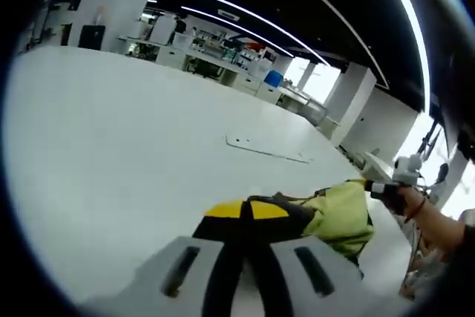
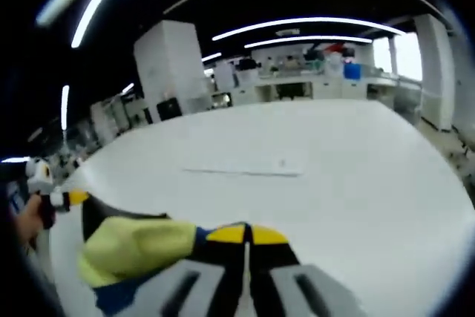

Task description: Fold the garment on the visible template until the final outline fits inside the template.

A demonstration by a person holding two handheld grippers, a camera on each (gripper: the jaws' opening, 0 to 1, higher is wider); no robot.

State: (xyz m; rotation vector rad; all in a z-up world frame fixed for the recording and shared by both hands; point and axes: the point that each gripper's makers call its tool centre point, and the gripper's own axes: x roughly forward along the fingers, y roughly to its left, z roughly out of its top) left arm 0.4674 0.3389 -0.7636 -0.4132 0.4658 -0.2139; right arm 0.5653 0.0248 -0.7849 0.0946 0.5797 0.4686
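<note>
A yellow-green garment (image 1: 343, 217) with dark trim hangs stretched between my two grippers above the white table (image 1: 111, 146). My left gripper (image 1: 245, 211) has its yellow-tipped jaws shut on a dark edge of the cloth. In the same view my right gripper (image 1: 393, 185) comes in from the right, held by a hand (image 1: 430, 224) at the garment's far end. In the right gripper view my right gripper (image 2: 246, 235) is shut on the garment (image 2: 137, 246), which shows a blue part (image 2: 111, 295) below. My left gripper (image 2: 56, 200) appears at the far left.
A thin straight mark (image 1: 267, 152) lies on the wide white table (image 2: 356, 183), seen again as a faint line (image 2: 245, 173). Beyond the table's far edge are white pillars (image 2: 171, 64), benches with equipment (image 1: 215, 53) and a blue bin (image 1: 273, 78).
</note>
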